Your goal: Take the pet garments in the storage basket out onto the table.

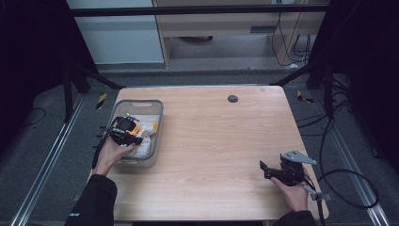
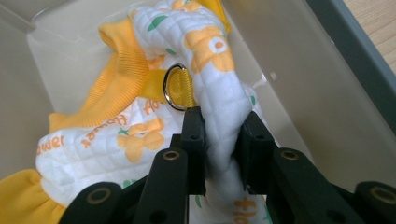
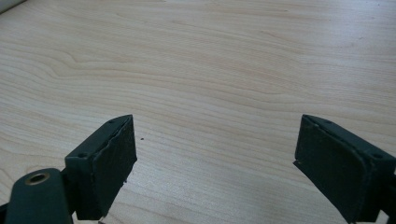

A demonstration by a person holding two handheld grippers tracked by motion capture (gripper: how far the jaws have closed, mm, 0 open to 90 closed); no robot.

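Note:
A quilted white garment [image 2: 140, 144] with orange flower prints, yellow ribbed trim and a metal ring [image 2: 173, 87] lies crumpled in a grey plastic bin [image 1: 155, 123] at the table's left. My left gripper [image 2: 219, 133] reaches into the bin and is shut on a thick fold of the garment [image 1: 143, 128], the pads squeezing the padded cloth between them. My right gripper [image 3: 217, 161] hovers low over bare wood near the table's front right, and its jaws stand wide apart with nothing between them. In the high view the right gripper [image 1: 264, 168] points left.
The light wooden table [image 1: 216, 141] has a dark round cable hole [image 1: 232, 98] near its far edge. Black cables [image 1: 348, 179] trail off the right side. Dark frame posts and floor rails surround the table.

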